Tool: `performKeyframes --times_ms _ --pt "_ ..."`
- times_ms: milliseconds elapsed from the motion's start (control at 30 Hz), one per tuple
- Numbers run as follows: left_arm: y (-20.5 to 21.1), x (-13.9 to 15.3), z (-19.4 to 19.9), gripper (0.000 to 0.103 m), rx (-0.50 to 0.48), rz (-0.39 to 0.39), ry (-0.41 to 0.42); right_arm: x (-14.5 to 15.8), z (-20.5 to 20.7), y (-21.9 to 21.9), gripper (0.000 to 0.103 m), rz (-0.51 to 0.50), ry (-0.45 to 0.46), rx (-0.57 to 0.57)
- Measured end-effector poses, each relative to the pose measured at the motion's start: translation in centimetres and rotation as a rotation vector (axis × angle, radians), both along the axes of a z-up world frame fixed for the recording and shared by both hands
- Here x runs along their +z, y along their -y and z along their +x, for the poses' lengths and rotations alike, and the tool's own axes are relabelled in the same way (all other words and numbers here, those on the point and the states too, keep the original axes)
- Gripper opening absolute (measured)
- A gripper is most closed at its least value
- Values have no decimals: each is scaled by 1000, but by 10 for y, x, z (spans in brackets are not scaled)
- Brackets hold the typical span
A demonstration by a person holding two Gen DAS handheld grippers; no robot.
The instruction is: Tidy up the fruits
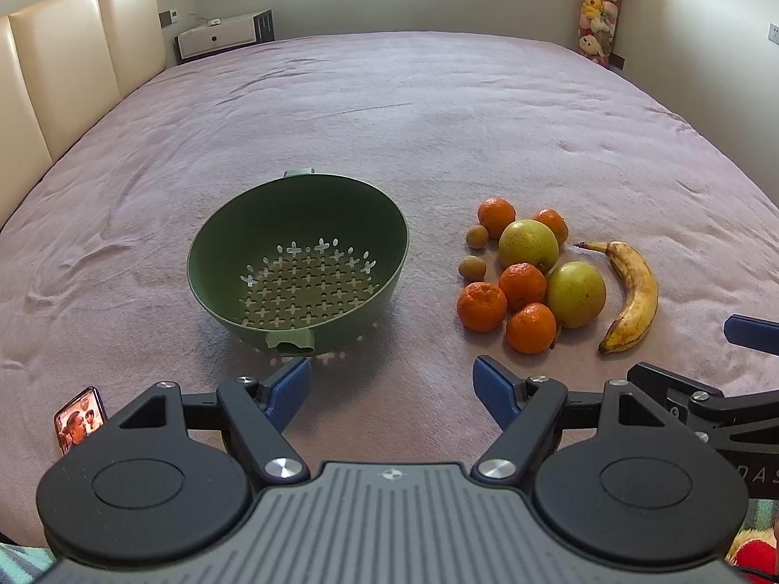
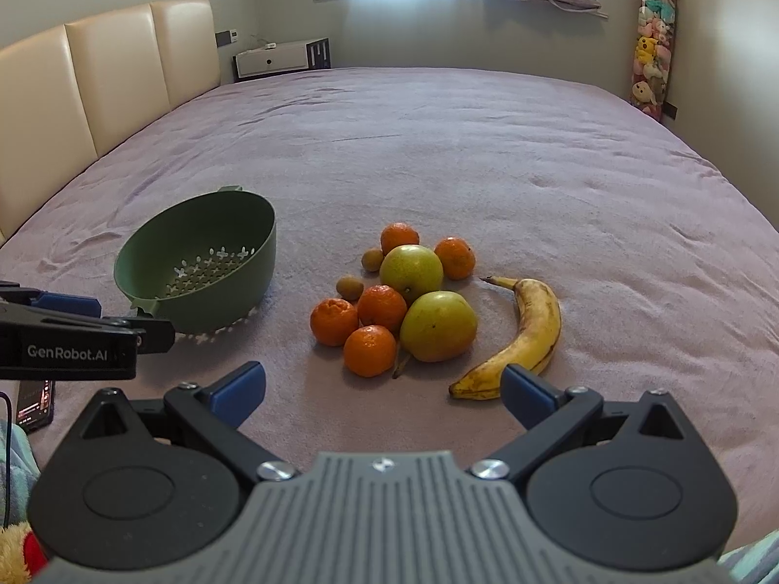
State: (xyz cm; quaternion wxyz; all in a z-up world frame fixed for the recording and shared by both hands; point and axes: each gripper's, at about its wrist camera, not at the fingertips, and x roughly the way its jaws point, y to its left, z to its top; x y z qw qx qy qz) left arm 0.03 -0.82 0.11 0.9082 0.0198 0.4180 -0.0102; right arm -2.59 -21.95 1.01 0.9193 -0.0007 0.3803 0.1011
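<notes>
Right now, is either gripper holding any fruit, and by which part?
Nothing is held. The left gripper and right gripper both have open, empty jaws.

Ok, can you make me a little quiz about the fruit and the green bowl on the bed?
1. How many oranges lie on the bed?
2. True or false: the green bowl already has fruit in it.
3. Which fruit lies nearest the right gripper: A) the banana, B) a small brown fruit, C) the farthest orange?

Key
1. Five, bunched with two green apples, the nearer at.
2. False. Only its holes show inside.
3. A. Its near end sits right by a blue fingertip. Both the right gripper and the left gripper are open and hold nothing.
</notes>
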Motion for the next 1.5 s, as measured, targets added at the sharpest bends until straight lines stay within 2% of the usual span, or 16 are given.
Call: performKeyframes --times_ms 567,833,967,1100,1167,1233,1400,1500 --pt "2 -6 -1 88 -16 -9 -6 -4 4 6 99 34 -29 -16" --pt "7 -6 2 79 -54 -41 9 -11 10 20 99 72 -24 -52" --pt "12 -11 8 72 -82 -79 2 -12 15 22 99 27 10 -62" --pt "22 -17 14 63 -123 -92 10 -18 24 26 98 -6 -1 -71" --pt "27 -20 17 57 -146 -114 8 -22 27 28 86 -19 -13 -79" --pt "32 -25 22 52 -173 -146 13 -27 32 32 81 -19 -37 -88" --pt "45 -35 33 49 -234 -200 42 -35 45 44 69 3 -82 -139" --pt "50 -44 42 49 -243 -237 28 -40 55 49 60 14 -107 -169"
